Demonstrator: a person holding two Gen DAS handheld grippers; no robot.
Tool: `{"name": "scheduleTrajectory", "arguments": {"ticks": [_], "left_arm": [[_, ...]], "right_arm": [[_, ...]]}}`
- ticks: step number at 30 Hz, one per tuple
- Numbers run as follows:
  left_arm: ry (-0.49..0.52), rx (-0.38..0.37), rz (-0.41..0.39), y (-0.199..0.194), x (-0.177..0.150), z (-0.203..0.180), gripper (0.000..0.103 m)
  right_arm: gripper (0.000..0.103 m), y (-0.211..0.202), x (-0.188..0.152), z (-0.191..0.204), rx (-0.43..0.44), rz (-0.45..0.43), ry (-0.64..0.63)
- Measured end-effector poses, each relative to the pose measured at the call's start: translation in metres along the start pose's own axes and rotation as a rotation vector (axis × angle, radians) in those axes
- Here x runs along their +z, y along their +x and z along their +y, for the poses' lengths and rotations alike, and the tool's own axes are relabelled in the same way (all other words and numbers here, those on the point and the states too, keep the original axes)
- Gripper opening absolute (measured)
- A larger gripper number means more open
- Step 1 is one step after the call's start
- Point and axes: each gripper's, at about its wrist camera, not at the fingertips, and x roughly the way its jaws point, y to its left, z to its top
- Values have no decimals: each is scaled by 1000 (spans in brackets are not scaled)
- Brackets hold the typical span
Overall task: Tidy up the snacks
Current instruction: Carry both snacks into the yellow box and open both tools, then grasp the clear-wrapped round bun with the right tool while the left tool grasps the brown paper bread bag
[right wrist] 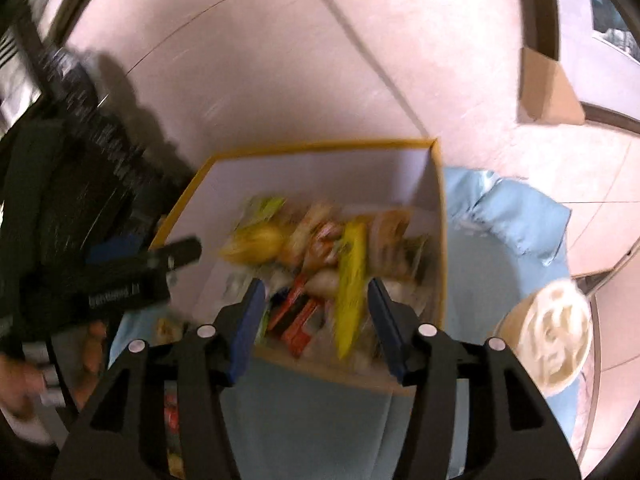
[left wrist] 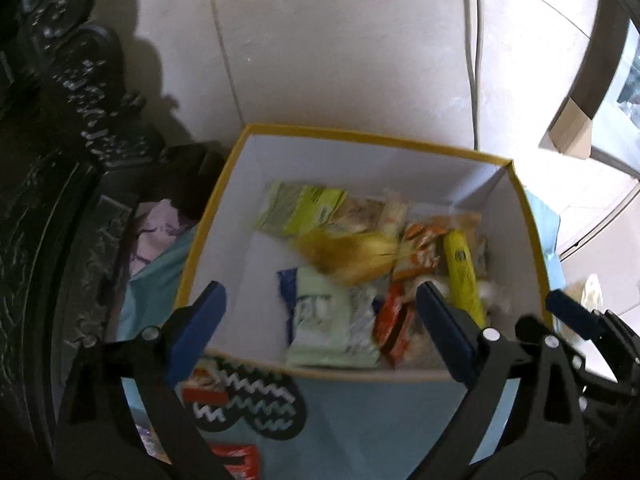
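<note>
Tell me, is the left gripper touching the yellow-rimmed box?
Cannot tell. In the left wrist view the open left gripper overlaps the box rim, but height above it is unclear.

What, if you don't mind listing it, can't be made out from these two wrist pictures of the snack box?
- Left wrist view: the brand print on the pale green packet is blurred; the orange-yellow snack is smeared by motion.
- Left wrist view: the red wrappers outside the yellow-rimmed box are partly hidden behind the left gripper.
- Right wrist view: everything around the long yellow packet is motion-blurred; the right gripper hides the near items.
</note>
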Motion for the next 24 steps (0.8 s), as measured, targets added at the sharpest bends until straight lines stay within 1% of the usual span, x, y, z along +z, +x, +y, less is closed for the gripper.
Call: {"name": "scheduleTrajectory", "arguments": {"ticks": [3, 4, 7, 9, 12, 14, 16, 18, 21, 22, 23, 24], "left_arm": [[-38, 1, 6, -16, -27, 23, 97], [-52, 6, 13, -19, -35, 29, 97], [-114, 29, 38, -30, -68, 56, 97], [-147, 60, 49, -37, -90, 73, 97], [-192, 131, 98, -44, -126, 102, 97], [-258, 151, 128, -50, -152, 126, 97], [-294, 167, 149, -54, -169, 140, 97], [-319, 181, 166, -57, -183, 149, 97], [-342, 185, 188, -61, -202, 160, 97], [-343, 185, 193, -62, -205, 158, 97], [-346, 187, 197, -62, -208, 159, 97], [-350, 188, 202, -62, -212, 161, 97]], "right_arm": [[55, -7, -34, 24, 26, 23, -112], [55, -6, -50, 36, 49, 47, -157], [56, 1, -85, 61, 109, 109, -224], [56, 8, -116, 82, 176, 176, -257], [57, 16, -154, 112, 255, 261, -291], [57, 20, -174, 133, 294, 295, -335], [58, 24, -189, 153, 314, 320, -377], [58, 29, -204, 171, 322, 347, -414], [61, 43, -222, 185, 300, 384, -455], [61, 45, -229, 186, 277, 396, -469], [63, 52, -236, 190, 242, 403, -484], [71, 53, -239, 194, 237, 379, -495]]}}
